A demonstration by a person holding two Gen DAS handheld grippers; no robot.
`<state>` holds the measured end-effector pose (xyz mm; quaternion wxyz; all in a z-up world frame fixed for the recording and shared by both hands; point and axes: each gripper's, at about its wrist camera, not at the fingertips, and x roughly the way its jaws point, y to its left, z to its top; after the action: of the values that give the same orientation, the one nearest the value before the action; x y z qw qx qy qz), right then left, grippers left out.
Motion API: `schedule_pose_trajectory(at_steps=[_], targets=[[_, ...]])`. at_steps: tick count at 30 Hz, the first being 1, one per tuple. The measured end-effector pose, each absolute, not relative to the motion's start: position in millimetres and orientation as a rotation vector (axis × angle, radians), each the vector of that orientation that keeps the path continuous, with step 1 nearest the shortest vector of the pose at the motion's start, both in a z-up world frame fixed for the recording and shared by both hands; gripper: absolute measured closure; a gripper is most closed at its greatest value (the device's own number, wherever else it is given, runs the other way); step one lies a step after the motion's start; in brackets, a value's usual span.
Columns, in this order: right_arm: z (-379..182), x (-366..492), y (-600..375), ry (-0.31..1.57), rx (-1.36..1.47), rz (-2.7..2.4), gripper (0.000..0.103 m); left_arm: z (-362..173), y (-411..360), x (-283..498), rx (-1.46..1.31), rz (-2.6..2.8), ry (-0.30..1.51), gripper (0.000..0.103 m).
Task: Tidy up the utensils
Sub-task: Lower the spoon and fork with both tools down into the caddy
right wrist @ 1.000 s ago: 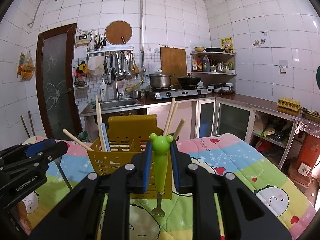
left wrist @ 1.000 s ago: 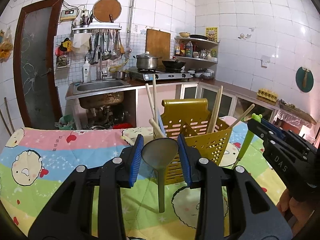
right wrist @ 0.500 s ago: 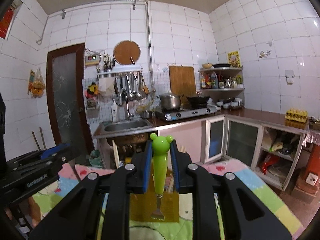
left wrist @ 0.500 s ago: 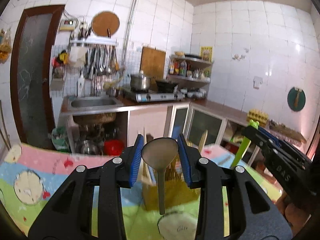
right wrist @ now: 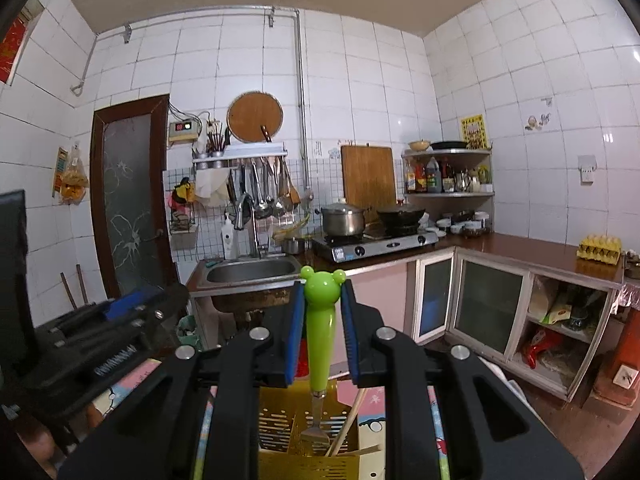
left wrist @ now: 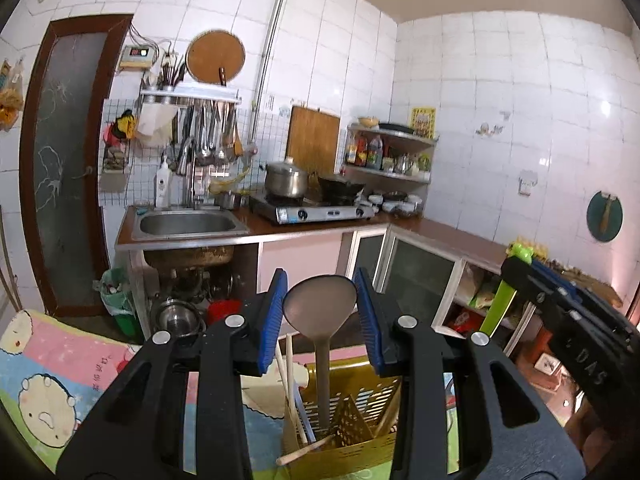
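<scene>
My left gripper [left wrist: 320,316] is shut on a grey spoon [left wrist: 320,304], bowl up, handle hanging down into the yellow perforated utensil holder [left wrist: 348,436]. Wooden chopsticks [left wrist: 288,372] stand in the holder. My right gripper [right wrist: 320,328] is shut on a green frog-handled fork [right wrist: 320,320]; its tines [right wrist: 316,436] hang just above the same holder [right wrist: 280,420]. The right gripper with the green fork also shows at the right of the left wrist view [left wrist: 560,312]. The left gripper shows at the left of the right wrist view [right wrist: 100,344].
The holder stands on a table with a colourful cartoon cloth [left wrist: 44,384]. Behind are a steel sink [left wrist: 188,224], a gas stove with pot and wok [left wrist: 316,208], a rack of hanging utensils [left wrist: 204,136], glass-door cabinets [right wrist: 484,304] and a dark door [left wrist: 64,152].
Both grippers have risen and moved over the holder, so it now sits low in both views. The spoon handle and the fork tines now hang at the holder's top.
</scene>
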<state>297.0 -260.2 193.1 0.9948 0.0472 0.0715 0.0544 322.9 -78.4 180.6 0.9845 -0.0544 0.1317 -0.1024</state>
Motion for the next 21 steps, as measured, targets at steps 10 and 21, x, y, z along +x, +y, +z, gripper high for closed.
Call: schedule_pose_trajectory(at_steps=[10, 21], targets=[[151, 346, -263, 0.281, 0.091, 0.107, 0.084, 135, -80, 352, -0.073, -0.189, 0.362, 0.069], [101, 369, -264, 0.394, 0.061, 0.087, 0.084, 91, -78, 363, -0.058, -0.161, 0.45, 0.069]])
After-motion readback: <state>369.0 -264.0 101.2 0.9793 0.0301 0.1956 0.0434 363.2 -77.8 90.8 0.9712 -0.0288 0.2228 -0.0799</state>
